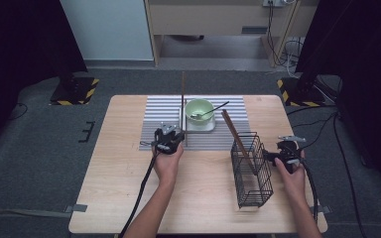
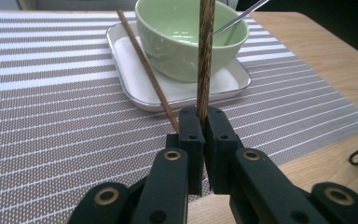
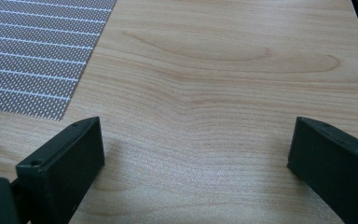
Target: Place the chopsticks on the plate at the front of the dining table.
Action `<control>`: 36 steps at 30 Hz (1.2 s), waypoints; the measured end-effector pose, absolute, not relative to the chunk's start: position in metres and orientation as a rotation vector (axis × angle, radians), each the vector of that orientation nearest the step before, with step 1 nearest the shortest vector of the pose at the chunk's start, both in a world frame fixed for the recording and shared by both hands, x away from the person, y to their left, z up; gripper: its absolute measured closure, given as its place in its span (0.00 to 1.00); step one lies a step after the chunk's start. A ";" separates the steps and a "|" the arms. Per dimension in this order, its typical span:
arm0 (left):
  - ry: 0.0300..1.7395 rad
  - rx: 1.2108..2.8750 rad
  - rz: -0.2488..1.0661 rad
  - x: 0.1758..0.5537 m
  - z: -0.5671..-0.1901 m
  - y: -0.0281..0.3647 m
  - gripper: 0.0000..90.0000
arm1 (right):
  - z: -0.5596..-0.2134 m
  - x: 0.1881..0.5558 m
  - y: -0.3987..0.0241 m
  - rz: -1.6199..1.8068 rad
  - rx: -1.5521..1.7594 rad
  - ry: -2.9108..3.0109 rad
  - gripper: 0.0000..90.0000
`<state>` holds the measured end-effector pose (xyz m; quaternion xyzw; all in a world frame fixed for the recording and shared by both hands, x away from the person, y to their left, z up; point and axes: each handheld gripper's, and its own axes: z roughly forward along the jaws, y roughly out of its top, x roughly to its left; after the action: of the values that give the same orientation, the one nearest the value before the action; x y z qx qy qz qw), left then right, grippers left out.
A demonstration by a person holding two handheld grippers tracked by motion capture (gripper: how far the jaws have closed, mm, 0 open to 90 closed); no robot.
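Note:
My left gripper (image 1: 171, 135) (image 2: 203, 116) is shut on a dark brown chopstick (image 2: 205, 56) (image 1: 182, 94), which stands upright between its jaws in front of a pale green bowl (image 2: 177, 46) (image 1: 199, 108). The bowl sits on a white square plate (image 2: 130, 70) (image 1: 206, 126) and holds a metal spoon (image 2: 240, 18) (image 1: 213, 110). A second chopstick (image 2: 142, 60) lies slanted against the plate's near edge. My right gripper (image 1: 273, 157) (image 3: 196, 149) is open over bare wood, just right of a black wire basket (image 1: 252, 173).
A grey striped placemat (image 1: 154, 124) (image 2: 51, 116) (image 3: 28, 56) lies under the plate at the table's far middle. Brown chopsticks (image 1: 232, 130) lean out of the basket toward the mat. Bare wooden tabletop (image 1: 119, 188) spreads at the near left.

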<state>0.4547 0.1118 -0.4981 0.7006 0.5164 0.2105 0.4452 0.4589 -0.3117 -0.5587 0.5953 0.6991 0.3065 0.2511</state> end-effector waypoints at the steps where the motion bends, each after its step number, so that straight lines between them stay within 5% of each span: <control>1: 1.284 1.733 0.521 0.455 -0.499 0.113 0.96 | -0.559 0.459 -0.312 0.833 1.619 1.902 0.04; 36: 1.372 1.764 0.507 0.474 -0.510 0.118 0.96 | -0.559 0.459 -0.312 0.833 1.620 1.902 0.04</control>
<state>0.4736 0.1179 -0.5100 0.7012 0.5456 0.2015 0.4123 0.4588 -0.3116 -0.5587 0.5953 0.6990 0.3063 0.2514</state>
